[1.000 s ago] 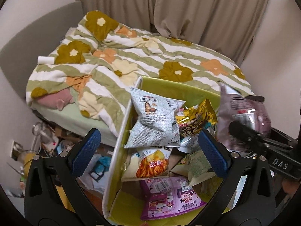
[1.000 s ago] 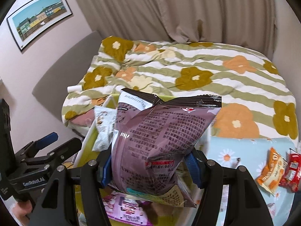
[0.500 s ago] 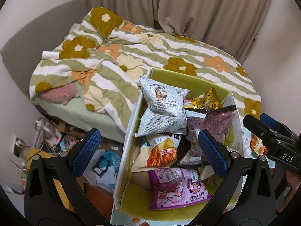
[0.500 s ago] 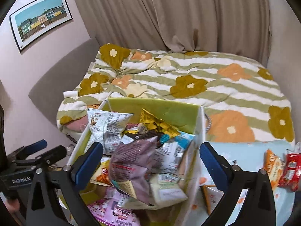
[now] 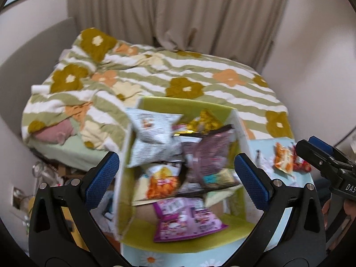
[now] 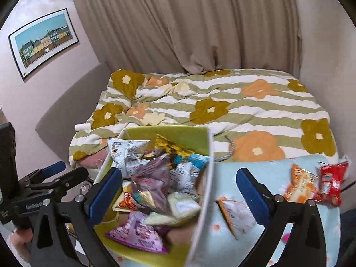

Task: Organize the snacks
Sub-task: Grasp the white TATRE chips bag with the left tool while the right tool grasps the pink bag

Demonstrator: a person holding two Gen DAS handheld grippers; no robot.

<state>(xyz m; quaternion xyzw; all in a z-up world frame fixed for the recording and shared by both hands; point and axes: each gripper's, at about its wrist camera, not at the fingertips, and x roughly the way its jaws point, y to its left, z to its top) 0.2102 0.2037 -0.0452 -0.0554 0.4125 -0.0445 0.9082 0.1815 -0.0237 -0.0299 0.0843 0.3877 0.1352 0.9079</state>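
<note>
A green-lined storage box [image 5: 184,104] [image 6: 169,131] stands on the light blue table, full of snack bags. The dark purple bag [image 5: 209,155] [image 6: 149,184] lies on top of the pile, beside a grey-white bag [image 5: 153,138] and a pink bag [image 5: 187,222]. My left gripper [image 5: 175,178] is open and empty above the box. My right gripper [image 6: 178,189] is open and empty over the box's right wall. An orange bag [image 6: 300,187] and a red bag [image 6: 331,180] lie on the table to the right. Another packet [image 6: 238,215] lies near the box.
A bed with a flowered striped quilt [image 6: 222,104] sits behind the table. Curtains [image 6: 189,22] hang at the back and a framed picture [image 6: 42,40] is on the left wall. Clutter [image 5: 44,178] lies on the floor left of the box.
My right gripper let go of the dark purple bag into the box and pulled back to the right, open. Both views have risen and backed away from the box.
</note>
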